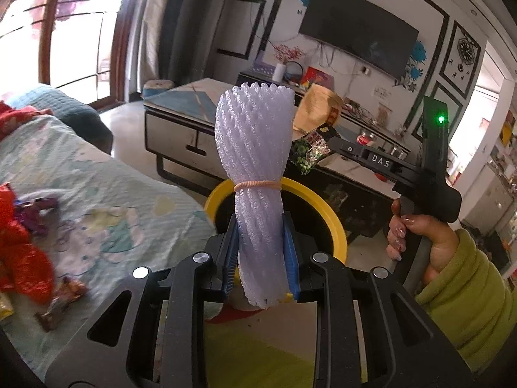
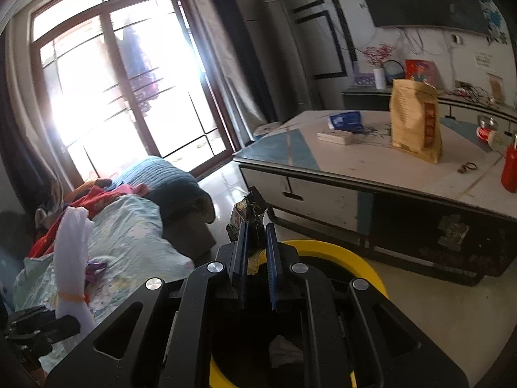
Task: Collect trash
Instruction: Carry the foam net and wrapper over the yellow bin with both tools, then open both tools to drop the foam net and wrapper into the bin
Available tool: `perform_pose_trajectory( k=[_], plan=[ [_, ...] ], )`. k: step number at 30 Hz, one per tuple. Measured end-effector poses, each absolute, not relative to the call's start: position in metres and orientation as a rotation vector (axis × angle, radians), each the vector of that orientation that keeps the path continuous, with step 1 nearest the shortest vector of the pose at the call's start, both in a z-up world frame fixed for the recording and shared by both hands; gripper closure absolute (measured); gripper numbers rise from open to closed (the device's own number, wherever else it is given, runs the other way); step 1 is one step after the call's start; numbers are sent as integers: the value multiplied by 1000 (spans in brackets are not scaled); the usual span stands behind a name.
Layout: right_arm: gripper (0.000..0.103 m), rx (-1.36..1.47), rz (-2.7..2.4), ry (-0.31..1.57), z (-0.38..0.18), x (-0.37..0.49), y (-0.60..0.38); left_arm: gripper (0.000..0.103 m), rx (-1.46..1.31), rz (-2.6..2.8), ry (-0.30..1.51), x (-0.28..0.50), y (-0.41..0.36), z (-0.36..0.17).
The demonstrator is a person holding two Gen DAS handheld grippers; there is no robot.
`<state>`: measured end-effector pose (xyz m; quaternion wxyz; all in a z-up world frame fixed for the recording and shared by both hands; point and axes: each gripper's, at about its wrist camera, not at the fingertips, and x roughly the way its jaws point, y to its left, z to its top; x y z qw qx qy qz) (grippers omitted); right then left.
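Two grippers hang over a yellow-rimmed bin (image 1: 336, 226) that stands on the floor between a sofa (image 1: 106, 200) and a low table (image 2: 381, 161); the left gripper (image 1: 261, 252) has its jaws clamped on a roll of white foam netting (image 1: 255, 161) bound with a rubber band (image 1: 257, 186), which stands upright above the bin's rim; the right gripper (image 2: 257, 252) has its jaws pressed together on a dark printed snack wrapper (image 2: 250, 213), also above the bin; a hand (image 1: 420, 242) in a green sleeve (image 1: 468, 291) grips the right gripper's handle; more wrappers (image 1: 58, 304) lie on the sofa's cover; a tan paper bag (image 2: 415, 119) stands on the table.
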<state>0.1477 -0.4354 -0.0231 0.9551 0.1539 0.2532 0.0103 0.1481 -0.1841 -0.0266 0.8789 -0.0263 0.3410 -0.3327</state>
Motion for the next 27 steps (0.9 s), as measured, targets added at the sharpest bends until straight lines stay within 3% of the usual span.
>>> perform_pose_trajectory(
  k=[27],
  plan=[
    [92,376,20,664,-64,152,-476,82,32,-704,964,202,-272,-102]
  ],
)
